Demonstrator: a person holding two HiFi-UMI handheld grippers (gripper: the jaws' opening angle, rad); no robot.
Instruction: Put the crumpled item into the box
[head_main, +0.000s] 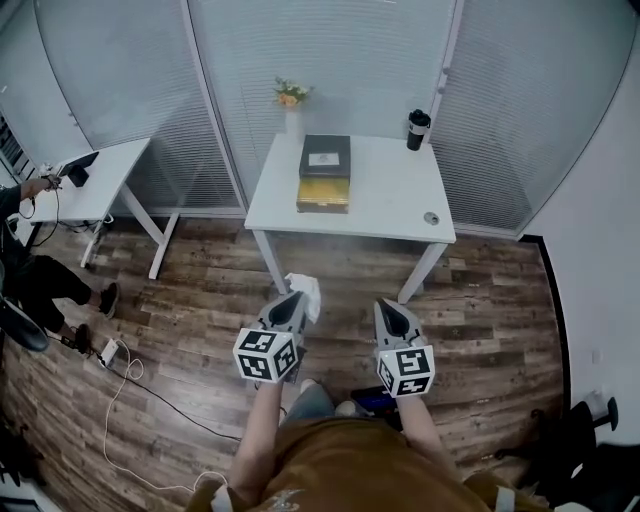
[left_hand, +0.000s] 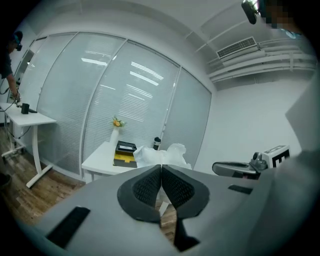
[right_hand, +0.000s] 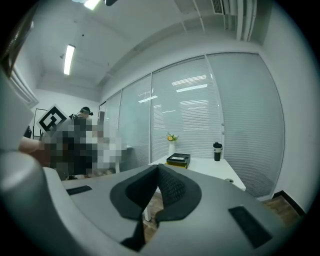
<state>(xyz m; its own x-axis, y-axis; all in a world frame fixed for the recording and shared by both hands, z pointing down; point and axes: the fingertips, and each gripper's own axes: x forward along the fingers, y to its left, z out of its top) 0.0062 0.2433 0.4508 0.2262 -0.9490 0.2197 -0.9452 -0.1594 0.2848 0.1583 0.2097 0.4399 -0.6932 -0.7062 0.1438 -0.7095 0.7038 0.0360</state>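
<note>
We've got L gripper (head_main: 296, 300) clamped on the crumpled item (head_main: 308, 289), prob. tissue. R gripper (head_main: 385, 305) closed, empty. Box (head_main: 324, 172) on table (head_main: 400, 205) ahead.

Through my remote feed I count two claws, the left claw (head_main: 293, 298) and the right claw (head_main: 386, 306), with one crumpled white item (head_main: 306, 291) at the left claw's tips. Ahead of both claws stand two white tables, a main table (head_main: 392, 195) and a side table (head_main: 108, 176) beyond the left claw. The main table carries one box (head_main: 325, 172), one flower vase (head_main: 292, 116) and one black cup (head_main: 417, 129). One seated person (head_main: 32, 272) is far left of the left claw.
</note>
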